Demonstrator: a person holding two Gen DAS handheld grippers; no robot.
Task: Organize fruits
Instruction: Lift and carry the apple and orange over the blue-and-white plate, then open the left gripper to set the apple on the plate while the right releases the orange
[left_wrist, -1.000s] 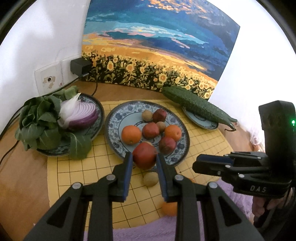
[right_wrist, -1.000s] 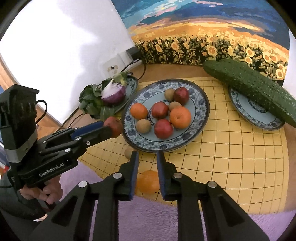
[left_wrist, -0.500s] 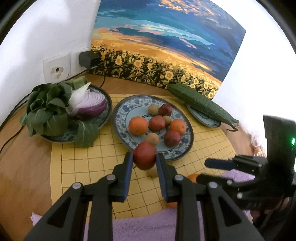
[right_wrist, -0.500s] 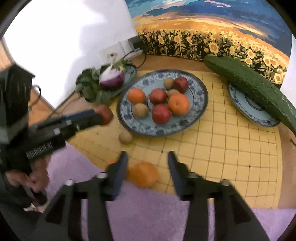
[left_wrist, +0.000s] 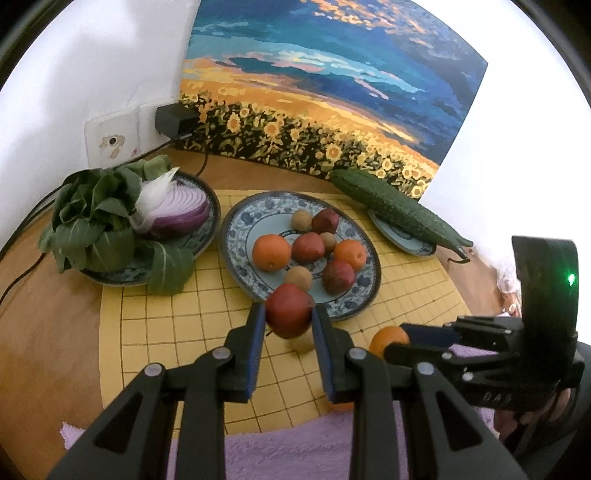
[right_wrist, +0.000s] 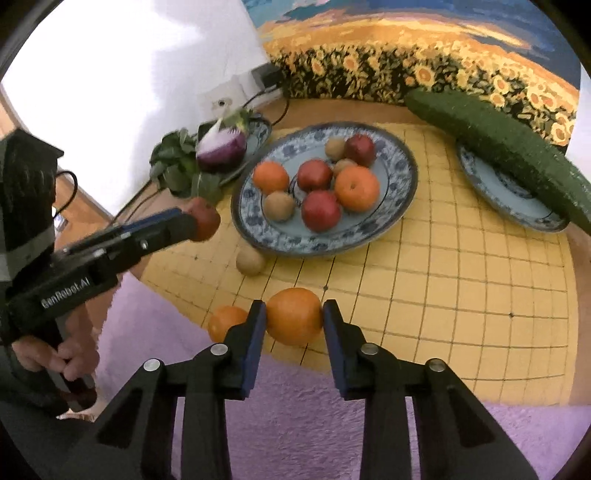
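Left gripper (left_wrist: 289, 319) fingers sit narrow, clamped on a red apple (left_wrist: 289, 311): dark red skin, slightly mottled, held clear of the mat in front of the near rim of the fruit plate (left_wrist: 236, 254). I see both blue pads pressing its sides.

Right gripper (right_wrist: 294, 316) jaws have just been closing; an orange (right_wrist: 294, 315) sits between them, bright, smooth and round, at the near edge of the yellow grid mat (right_wrist: 461, 288). Left pad touches it; on the right I see a thin gap, so I can't call it a firm grip. I can't tell whether it rests on the mat or is lifted.

A second, smaller orange (right_wrist: 226, 322) lies just left of the right gripper's left finger, at the mat's edge by the purple towel (right_wrist: 295, 417). One brown kiwi (right_wrist: 250, 260) lies loose on the mat, just outside the plate rim.

On the plate: two oranges, three red apples, three small brown fruits, clustered near the centre.

Left plate (left_wrist: 207, 236) holds greens and a halved red onion (left_wrist: 177, 212). A cucumber (left_wrist: 399, 212) lies across the small plate on the right.
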